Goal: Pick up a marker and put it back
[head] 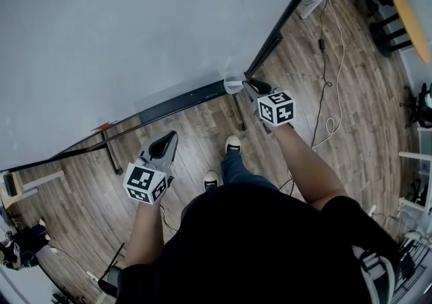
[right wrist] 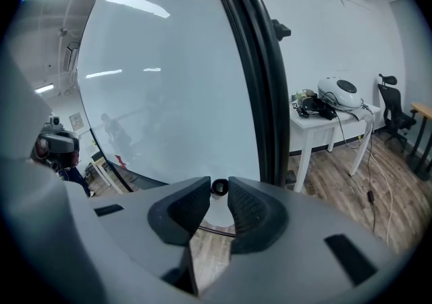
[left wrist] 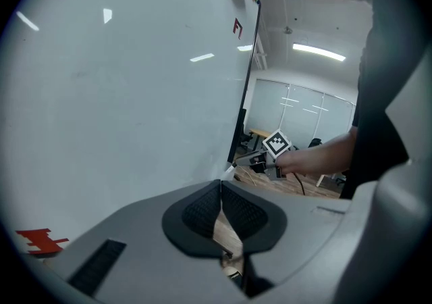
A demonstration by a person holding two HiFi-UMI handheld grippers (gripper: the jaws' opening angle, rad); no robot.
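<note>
In the right gripper view a dark round marker end (right wrist: 219, 188) stands between the tips of my right gripper (right wrist: 218, 194), above a white holder (right wrist: 217, 213) at the whiteboard's lower right corner. Both pads appear to touch the marker. The head view shows the same gripper (head: 250, 86) at the white holder (head: 233, 84) on the end of the board's tray; the marker itself is too small to make out there. My left gripper (head: 164, 142) hangs lower left, away from the tray, its jaws (left wrist: 221, 184) shut with nothing between them.
The whiteboard (head: 121, 39) fills the upper left, with a dark tray ledge (head: 182, 101) along its bottom and a black frame post (right wrist: 260, 80) at its right edge. A white table (right wrist: 331, 117) with a headset stands to the right. Cables (head: 331, 93) trail over the wooden floor.
</note>
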